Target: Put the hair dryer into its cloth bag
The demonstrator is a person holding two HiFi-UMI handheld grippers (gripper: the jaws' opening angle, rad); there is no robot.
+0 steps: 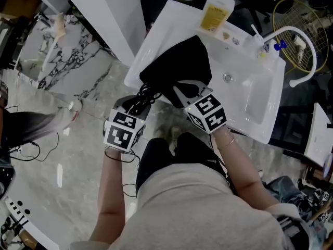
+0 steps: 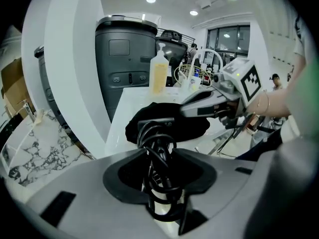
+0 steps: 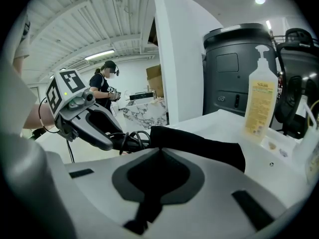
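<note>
While at sink edge [image 1: 143, 51], left gripper [image 1: 139, 102] half-closed on cord [image 2: 158, 148], right gripper [image 1: 179, 92] tight on bag [image 1: 182, 61].

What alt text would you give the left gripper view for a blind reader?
The left gripper clamps a coiled black cord. Just beyond, a black cloth bag lies on a white sink counter, its edge pinched by the right gripper; a soap bottle stands behind.

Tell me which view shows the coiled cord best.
Left gripper view: the cord loops fill the gap between the jaws, close up. Head view shows only a dark tangle; right gripper view, a few loops.
</note>
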